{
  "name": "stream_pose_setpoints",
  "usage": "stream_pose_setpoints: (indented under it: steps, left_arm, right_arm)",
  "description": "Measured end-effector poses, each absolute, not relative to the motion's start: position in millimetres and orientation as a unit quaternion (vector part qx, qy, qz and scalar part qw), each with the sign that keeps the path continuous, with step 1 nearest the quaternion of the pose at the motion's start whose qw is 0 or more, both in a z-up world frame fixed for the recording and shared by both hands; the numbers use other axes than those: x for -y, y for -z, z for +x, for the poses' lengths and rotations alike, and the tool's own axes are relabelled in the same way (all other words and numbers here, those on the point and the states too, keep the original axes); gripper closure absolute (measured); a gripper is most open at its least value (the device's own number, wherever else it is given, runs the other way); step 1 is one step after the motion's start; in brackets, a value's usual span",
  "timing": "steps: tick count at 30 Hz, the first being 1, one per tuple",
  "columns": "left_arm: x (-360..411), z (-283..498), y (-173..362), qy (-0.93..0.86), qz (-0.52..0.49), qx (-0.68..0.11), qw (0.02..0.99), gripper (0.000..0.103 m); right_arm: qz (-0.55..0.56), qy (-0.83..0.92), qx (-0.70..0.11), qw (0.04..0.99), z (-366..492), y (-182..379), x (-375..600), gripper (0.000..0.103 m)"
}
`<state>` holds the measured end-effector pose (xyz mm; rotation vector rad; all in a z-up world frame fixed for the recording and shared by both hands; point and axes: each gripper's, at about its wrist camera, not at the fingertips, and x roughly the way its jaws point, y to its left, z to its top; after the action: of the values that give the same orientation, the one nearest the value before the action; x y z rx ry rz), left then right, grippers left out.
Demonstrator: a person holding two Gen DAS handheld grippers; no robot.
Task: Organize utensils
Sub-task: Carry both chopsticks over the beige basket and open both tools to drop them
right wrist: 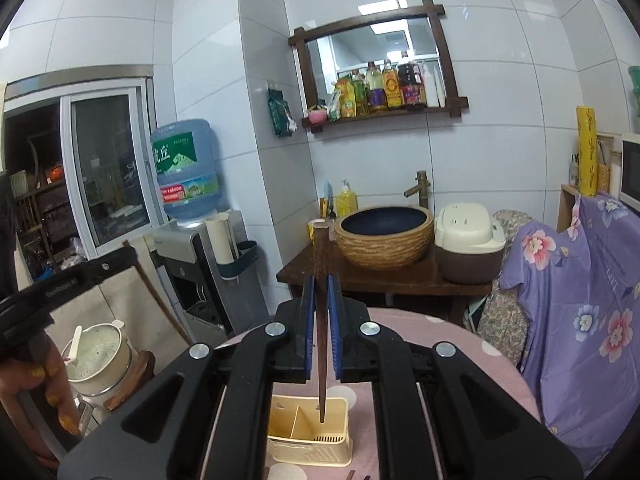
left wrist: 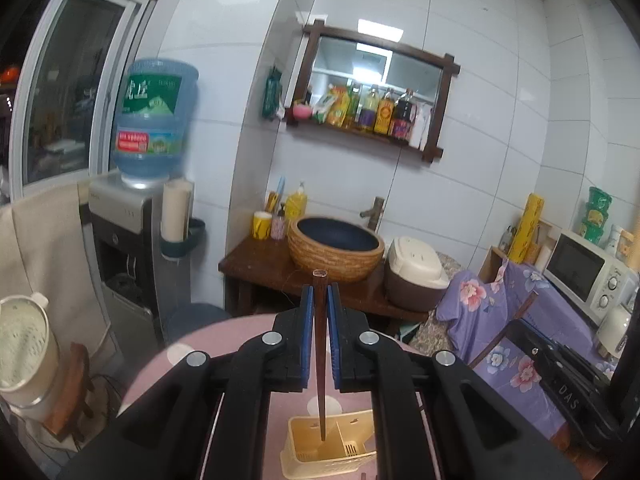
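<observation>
The left gripper [left wrist: 319,304] is clenched on a dark wooden chopstick [left wrist: 319,344], its blue pads pressing the stick from both sides. The stick stands nearly upright between the jaws, its blunt top poking out above the fingertips and its thin tip hanging below them, over the left-hand compartment of a cream plastic utensil holder [left wrist: 316,460]. That holder sits on the pink dotted table [left wrist: 224,340] directly beneath the jaws. The right gripper [right wrist: 320,296] is likewise clamped on a second chopstick [right wrist: 321,328], which runs upright through the pads, its squared top well above the fingertips and its point below them, over the holder [right wrist: 308,452], above the compartment right of the divider. Far left of these jaws, a hand [right wrist: 36,384] grips the other tool's black handle.
</observation>
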<state>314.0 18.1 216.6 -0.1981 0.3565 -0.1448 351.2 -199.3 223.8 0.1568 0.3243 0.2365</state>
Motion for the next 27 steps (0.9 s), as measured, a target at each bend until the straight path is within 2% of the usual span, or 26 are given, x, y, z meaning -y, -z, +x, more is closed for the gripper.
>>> stream_pose_setpoints:
  steps: [7,14,27]
  left_arm:
    - [-13.0,339.4,-158.5,0.075,-0.113,-0.227,0.964,0.095]
    - [-11.3,356.0,-114.5,0.073,-0.11,-0.274,0.953,0.095]
    - [-9.2,361.0,-98.6,0.069,-0.101,-0.289,0.949,0.095]
  right_arm:
    - [0.097,-0.115,-0.22,0.964,378.1,-162.9,191.0,0.095]
    - [0.097,-0.116,-0.258,0.954,389.2,-126.6,187.6,0.095]
    - [0.106,-0.11,-0.266,0.952,393.7,-111.0,190.4,0.095]
